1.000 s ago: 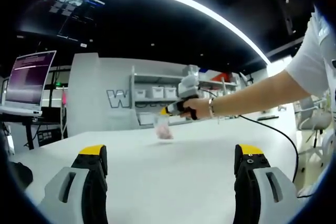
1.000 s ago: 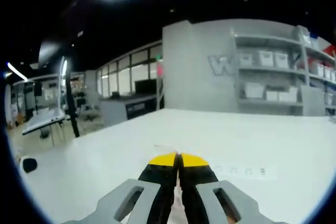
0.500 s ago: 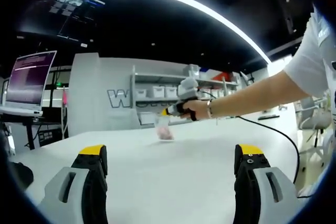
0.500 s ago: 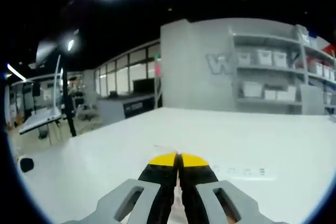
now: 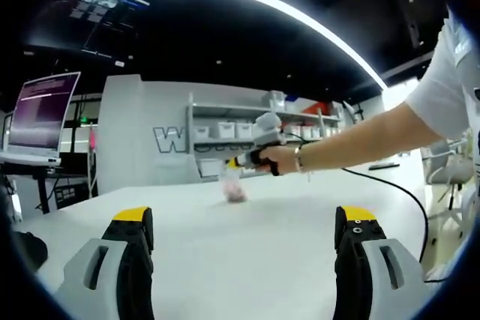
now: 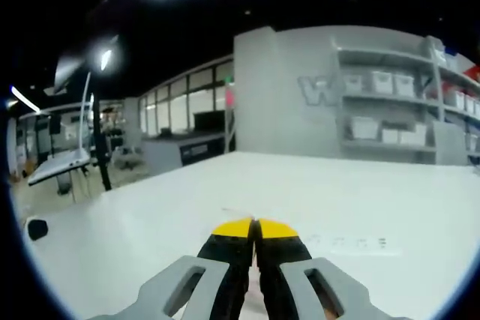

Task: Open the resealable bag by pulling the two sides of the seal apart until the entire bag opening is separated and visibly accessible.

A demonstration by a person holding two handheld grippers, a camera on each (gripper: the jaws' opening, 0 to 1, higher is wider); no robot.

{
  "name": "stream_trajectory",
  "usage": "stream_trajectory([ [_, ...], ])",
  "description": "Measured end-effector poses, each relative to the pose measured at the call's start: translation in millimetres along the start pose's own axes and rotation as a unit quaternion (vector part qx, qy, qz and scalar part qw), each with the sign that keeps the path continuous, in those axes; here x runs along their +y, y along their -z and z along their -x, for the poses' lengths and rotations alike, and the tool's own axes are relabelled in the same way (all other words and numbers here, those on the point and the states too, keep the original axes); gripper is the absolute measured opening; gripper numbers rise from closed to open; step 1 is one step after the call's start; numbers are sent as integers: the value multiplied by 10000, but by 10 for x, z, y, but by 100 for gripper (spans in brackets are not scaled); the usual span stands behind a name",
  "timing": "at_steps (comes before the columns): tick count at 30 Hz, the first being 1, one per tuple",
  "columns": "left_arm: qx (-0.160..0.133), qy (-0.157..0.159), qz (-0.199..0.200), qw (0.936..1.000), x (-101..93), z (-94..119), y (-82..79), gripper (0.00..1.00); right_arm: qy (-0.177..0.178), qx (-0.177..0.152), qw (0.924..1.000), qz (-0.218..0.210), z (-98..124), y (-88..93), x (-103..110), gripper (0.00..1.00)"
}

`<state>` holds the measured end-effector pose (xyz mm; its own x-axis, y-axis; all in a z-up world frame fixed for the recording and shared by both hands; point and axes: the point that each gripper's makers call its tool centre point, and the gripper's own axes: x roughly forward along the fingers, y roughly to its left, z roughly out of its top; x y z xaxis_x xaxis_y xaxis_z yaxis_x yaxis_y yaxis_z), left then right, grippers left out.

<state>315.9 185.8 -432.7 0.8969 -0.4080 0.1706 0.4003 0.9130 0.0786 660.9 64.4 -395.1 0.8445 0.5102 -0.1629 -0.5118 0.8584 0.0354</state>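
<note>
The right gripper [image 5: 238, 161] has edged left, its jaws hiding the bag's [image 5: 234, 188] seal.

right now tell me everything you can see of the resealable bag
The resealable bag is small and far off in the left gripper view: clear, thin plastic with something pinkish inside near its bottom. It hangs upright from the right gripper, whose shut jaws pinch its top edge, its bottom at or just above the white table. In the right gripper view a thin pale strip, probably its top, sticks out past the yellow tips. Whether the seal is open is too small to tell.
</note>
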Motion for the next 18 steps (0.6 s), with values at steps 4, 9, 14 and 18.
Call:
stream_trajectory([
  [4, 4, -1, 7, 10000, -1, -2, 3, 99, -65, -1, 10000, -35, 7, 52, 56, 0],
  [9, -11, 2, 41, 10000, 2, -4, -4, 99, -135, 72, 9999, -22, -4, 127, 101, 0],
  [14, -8, 18, 53, 10000, 0, -9, -6, 99, -212, 128, 9997, -13, -5, 187, 154, 0],
  [18, -12, 22, 65, 10000, 2, -10, -11, 99, -294, 190, 9994, 30, -16, 255, 214, 0],
])
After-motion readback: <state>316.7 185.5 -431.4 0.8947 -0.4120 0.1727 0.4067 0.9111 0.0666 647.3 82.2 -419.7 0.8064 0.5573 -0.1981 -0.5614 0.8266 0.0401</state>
